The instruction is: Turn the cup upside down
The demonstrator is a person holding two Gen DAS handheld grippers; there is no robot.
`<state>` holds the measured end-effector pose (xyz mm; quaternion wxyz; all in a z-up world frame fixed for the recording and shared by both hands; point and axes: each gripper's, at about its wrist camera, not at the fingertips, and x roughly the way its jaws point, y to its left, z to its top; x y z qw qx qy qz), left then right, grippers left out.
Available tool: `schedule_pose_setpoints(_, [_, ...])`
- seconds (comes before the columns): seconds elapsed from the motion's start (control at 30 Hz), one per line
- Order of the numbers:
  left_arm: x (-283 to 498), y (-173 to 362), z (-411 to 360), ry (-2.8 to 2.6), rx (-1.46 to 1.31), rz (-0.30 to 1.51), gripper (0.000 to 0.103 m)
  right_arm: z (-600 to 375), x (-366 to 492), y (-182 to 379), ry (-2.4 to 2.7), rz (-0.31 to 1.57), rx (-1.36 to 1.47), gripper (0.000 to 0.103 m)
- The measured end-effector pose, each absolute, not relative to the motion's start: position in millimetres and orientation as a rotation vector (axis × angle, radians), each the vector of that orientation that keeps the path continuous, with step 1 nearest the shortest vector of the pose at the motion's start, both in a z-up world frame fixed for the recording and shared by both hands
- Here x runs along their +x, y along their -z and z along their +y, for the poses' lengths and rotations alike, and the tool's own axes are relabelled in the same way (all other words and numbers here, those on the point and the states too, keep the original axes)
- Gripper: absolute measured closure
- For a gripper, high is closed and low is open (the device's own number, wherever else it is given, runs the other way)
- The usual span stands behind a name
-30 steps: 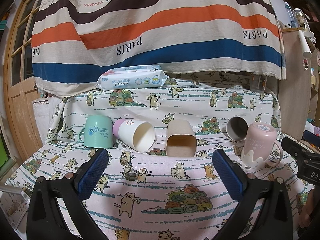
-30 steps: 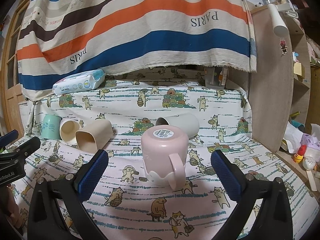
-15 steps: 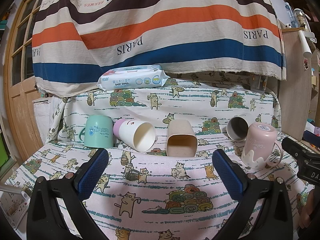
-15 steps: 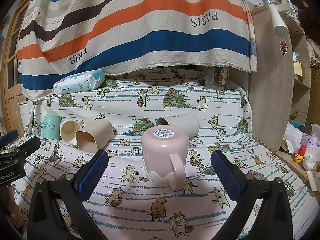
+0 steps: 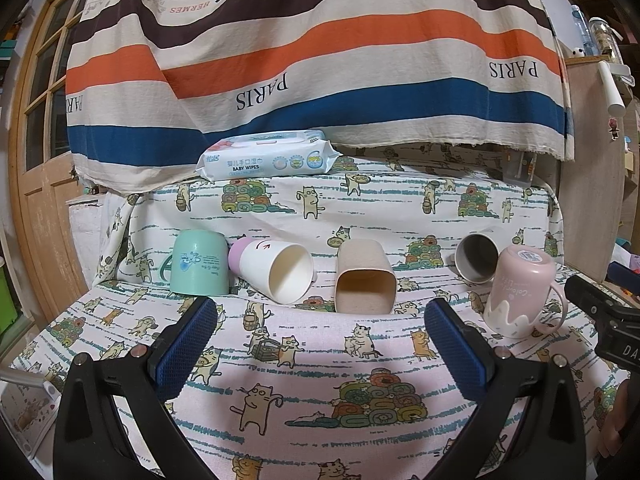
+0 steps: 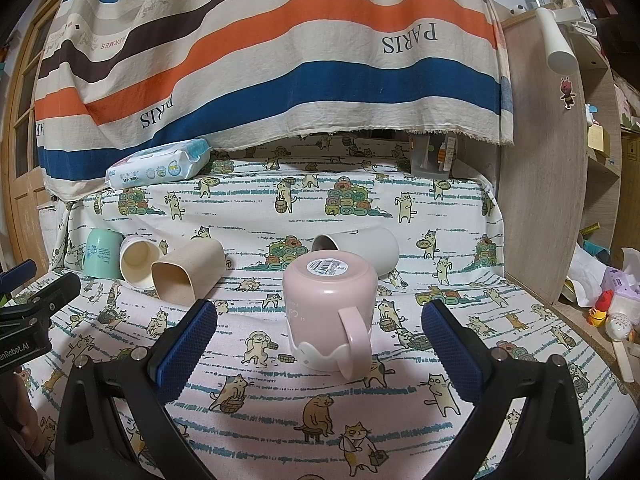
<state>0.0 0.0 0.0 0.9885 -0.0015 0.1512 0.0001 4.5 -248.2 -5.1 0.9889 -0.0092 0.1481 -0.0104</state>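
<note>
A pink mug (image 6: pixel 330 308) stands upside down on the cat-print cloth, handle toward me; it also shows in the left wrist view (image 5: pixel 520 290). My right gripper (image 6: pixel 319 338) is open and empty, its blue pads either side of the mug and a little short of it. My left gripper (image 5: pixel 320 338) is open and empty, short of a beige square cup (image 5: pixel 362 276) lying on its side. A white cup with a purple base (image 5: pixel 274 270) and a grey cup (image 5: pixel 476 258) also lie on their sides. A mint cup (image 5: pixel 198 262) stands upside down.
A pack of baby wipes (image 5: pixel 268 158) lies on the raised ledge behind, under a striped hanging cloth (image 5: pixel 320 60). A wooden cabinet (image 6: pixel 548 184) stands at the right with clutter beside it. A wooden door (image 5: pixel 36 160) is at the left.
</note>
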Motion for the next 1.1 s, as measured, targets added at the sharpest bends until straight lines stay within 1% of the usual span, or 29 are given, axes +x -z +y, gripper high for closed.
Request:
schedule_pose_setpoints(0.7, [0.0,0.0,0.1,-0.008,-0.003,0.305,0.000,-248.7,4.7,4.7,0.020,0.300,-0.018,0.000])
schedule_pose_setpoints(0.9, [-6.6,-0.7,12.3,0.019,-0.038,0.292,0.000,-248.9,4.4,4.5,-0.003,0.305,-0.012,0.000])
schedule_pose_setpoints(1.0, [-9.2,-10.3,20.4,0.036,-0.035,0.303,0.000,-253.9,-2.2,-0.3,-0.048,0.295,0.026,0.000])
schedule_pose_setpoints(1.1, [-7.7,-30.1,21.5,-0.019,0.040,0.308,0.000,-257.9,-7.9,-23.0,-0.072,0.271,0.058,0.000])
